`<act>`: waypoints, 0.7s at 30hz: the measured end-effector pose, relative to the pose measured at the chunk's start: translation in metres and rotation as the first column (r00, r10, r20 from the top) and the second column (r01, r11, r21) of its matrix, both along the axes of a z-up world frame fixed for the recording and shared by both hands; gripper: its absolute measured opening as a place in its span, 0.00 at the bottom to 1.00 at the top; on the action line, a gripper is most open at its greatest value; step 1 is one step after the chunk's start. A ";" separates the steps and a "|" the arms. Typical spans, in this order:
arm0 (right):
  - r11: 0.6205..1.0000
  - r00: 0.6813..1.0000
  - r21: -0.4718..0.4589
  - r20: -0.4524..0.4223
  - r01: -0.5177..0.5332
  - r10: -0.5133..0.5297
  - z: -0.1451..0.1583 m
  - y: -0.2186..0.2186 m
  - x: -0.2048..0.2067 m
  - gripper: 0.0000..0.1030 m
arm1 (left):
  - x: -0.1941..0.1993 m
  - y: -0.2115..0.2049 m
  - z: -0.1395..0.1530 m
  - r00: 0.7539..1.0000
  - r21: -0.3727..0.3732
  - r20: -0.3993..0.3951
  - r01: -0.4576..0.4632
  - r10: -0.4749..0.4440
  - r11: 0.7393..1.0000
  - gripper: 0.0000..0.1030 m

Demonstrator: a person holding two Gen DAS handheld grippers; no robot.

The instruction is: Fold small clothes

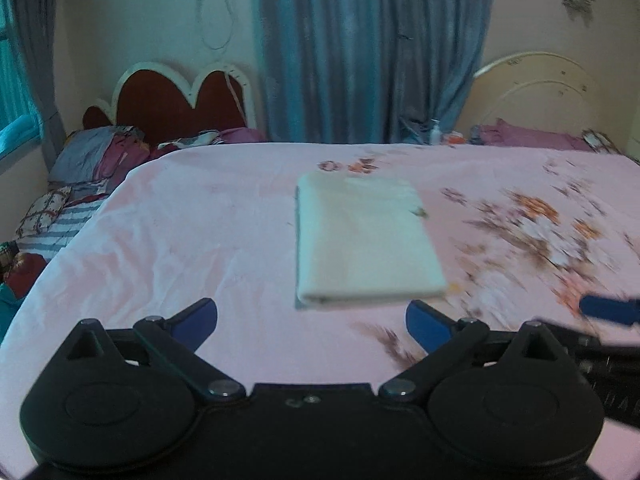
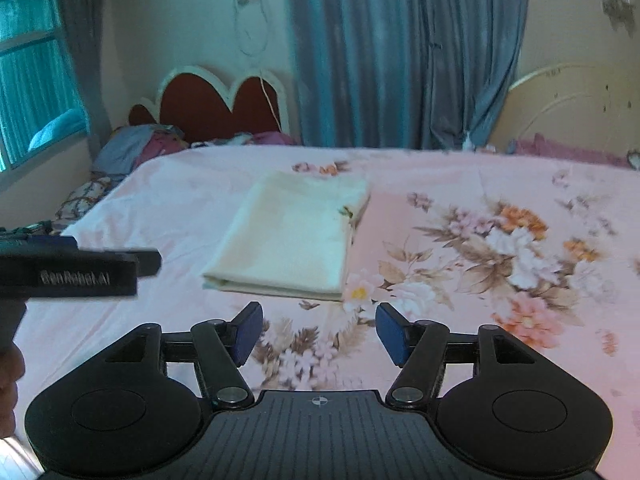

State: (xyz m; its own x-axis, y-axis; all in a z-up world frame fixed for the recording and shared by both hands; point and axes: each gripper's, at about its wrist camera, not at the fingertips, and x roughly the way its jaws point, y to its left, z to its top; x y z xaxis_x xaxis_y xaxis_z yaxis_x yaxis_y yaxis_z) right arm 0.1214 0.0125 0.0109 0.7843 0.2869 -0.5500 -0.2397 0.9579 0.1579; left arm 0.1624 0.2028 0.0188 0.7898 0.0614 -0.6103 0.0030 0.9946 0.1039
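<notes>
A cream cloth (image 1: 360, 240) lies folded into a neat rectangle on the pink floral bedsheet (image 1: 180, 240), its folded edge toward me. My left gripper (image 1: 312, 326) hovers above the sheet just short of that edge, jaws wide open and empty. In the right wrist view the same cloth (image 2: 292, 236) sits ahead and to the left. My right gripper (image 2: 318, 334) stands open with only the sheet's flower print between its blue pads. The right gripper's tip (image 1: 608, 310) shows at the right edge of the left wrist view. The left gripper's body (image 2: 80, 268) shows at the left of the right wrist view.
A red heart-shaped headboard (image 1: 180, 104) with piled pillows and clothes (image 1: 104, 148) stands at the back left. Blue curtains (image 1: 368, 48) hang behind the bed. A cream headboard (image 1: 536, 92) and purple pillow (image 1: 532, 136) are at the back right. A window (image 2: 32, 80) is on the left wall.
</notes>
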 end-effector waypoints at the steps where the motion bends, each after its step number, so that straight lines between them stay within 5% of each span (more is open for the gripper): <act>1: 1.000 1.000 -0.003 0.014 0.001 -0.001 0.006 -0.003 -0.011 0.72 | -0.009 -0.002 0.002 1.000 0.008 0.003 0.003 -0.003 1.000 0.97; 2: 1.000 1.000 -0.006 0.030 0.006 -0.006 0.011 -0.004 -0.021 0.79 | -0.016 -0.003 0.005 1.000 0.013 0.007 0.004 -0.004 1.000 0.97; 10: 0.999 0.995 -0.029 0.093 0.036 -0.033 0.035 -0.015 -0.081 0.83 | -0.077 -0.009 0.026 1.000 -0.037 0.019 0.000 0.001 0.999 0.99; 13: 0.997 0.991 -0.032 0.117 0.074 -0.070 0.041 -0.019 -0.094 0.93 | -0.091 -0.008 0.033 0.999 -0.041 0.038 -0.028 0.030 0.999 0.99; 21: 0.992 0.981 0.000 0.152 0.122 -0.121 0.052 -0.025 -0.111 0.94 | -0.114 -0.008 0.045 0.996 -0.058 0.065 -0.058 0.061 0.997 0.99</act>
State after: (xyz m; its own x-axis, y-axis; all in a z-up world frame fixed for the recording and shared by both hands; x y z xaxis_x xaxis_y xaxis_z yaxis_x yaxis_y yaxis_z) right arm 0.0103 -0.0124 0.0631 0.8875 0.1795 -0.4244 -0.1417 0.9827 0.1193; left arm 0.0487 0.1947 0.0641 0.8246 0.0769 -0.5605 -0.0614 0.9970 0.0463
